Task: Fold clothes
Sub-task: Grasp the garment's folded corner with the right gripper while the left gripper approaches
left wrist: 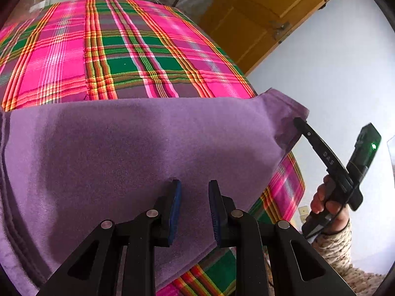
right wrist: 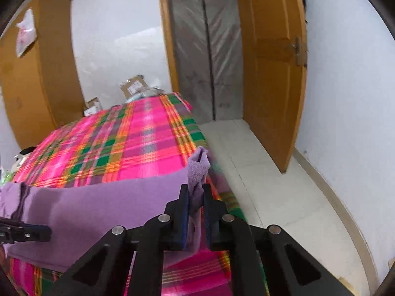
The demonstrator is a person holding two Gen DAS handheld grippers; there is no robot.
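A purple fleece garment point(left wrist: 138, 148) lies across a bed under a pink and green plaid cover point(left wrist: 123, 56). My left gripper point(left wrist: 195, 193) hovers over the garment's near edge, open, with the cloth seen flat in the gap between its fingers. My right gripper point(right wrist: 196, 196) is shut on a bunched corner of the purple garment point(right wrist: 98, 204) and lifts it off the bed's right edge. In the left wrist view the right gripper point(left wrist: 300, 123), held by a hand point(left wrist: 323, 197), pinches that raised corner. The left gripper's tip point(right wrist: 27, 231) shows at the left of the right wrist view.
A wooden door point(right wrist: 274, 74) stands open to the right, beside a plastic-covered doorway point(right wrist: 207, 49). Pale floor tiles point(right wrist: 284, 197) run along the bed's right side. Cardboard boxes point(right wrist: 133, 86) sit behind the bed, and a wooden wardrobe point(right wrist: 37, 74) stands at the left.
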